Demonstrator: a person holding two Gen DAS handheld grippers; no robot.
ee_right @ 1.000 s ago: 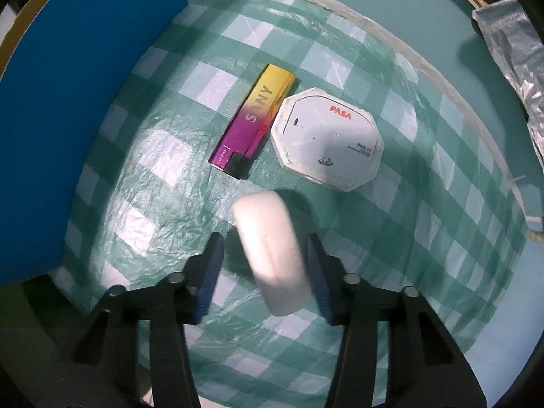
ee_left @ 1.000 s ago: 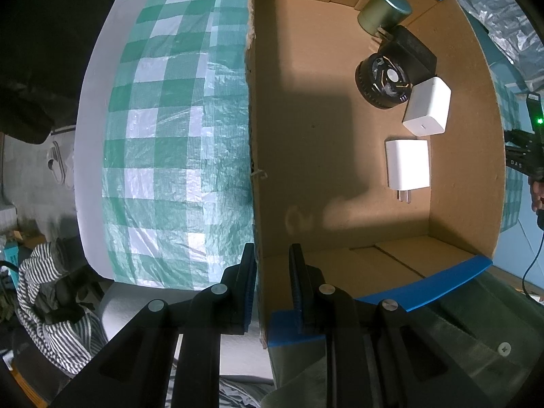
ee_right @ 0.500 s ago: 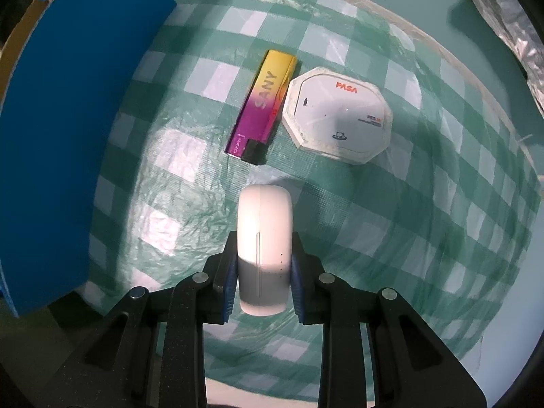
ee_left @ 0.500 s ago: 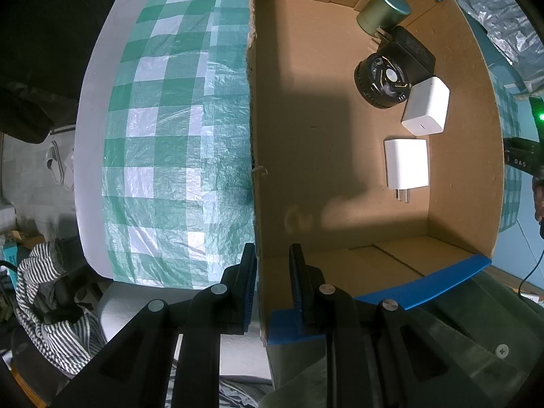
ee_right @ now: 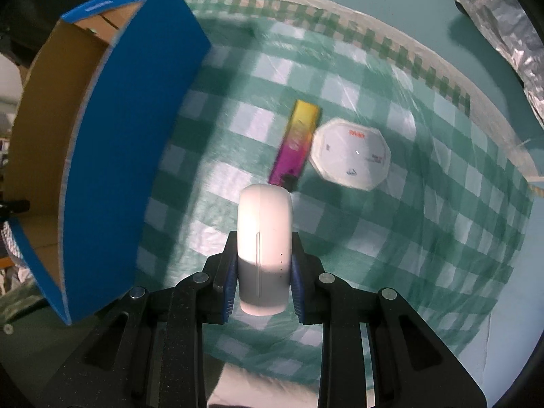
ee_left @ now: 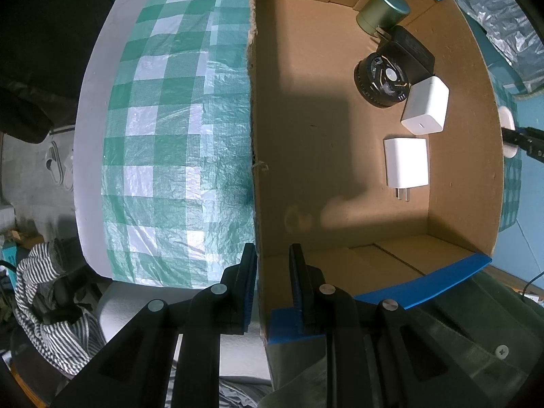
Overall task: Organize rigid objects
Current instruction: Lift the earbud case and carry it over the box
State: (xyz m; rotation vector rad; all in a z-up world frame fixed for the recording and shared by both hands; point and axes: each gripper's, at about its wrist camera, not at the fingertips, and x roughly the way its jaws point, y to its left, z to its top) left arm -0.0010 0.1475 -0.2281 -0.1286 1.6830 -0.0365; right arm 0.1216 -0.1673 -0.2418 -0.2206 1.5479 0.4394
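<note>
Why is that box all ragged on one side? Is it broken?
The cardboard box has one torn, frayed wall edge, with a loose shred hanging halfway along it. The left gripper is clamped over that same wall. The chargers and other things inside look fine.

Glossy, crinkled green-checked plastic tablecloth [ee_left: 176, 136]; matt brown corrugated cardboard box [ee_left: 323, 129]; smooth white plastic rounded case [ee_right: 265, 238].
</note>
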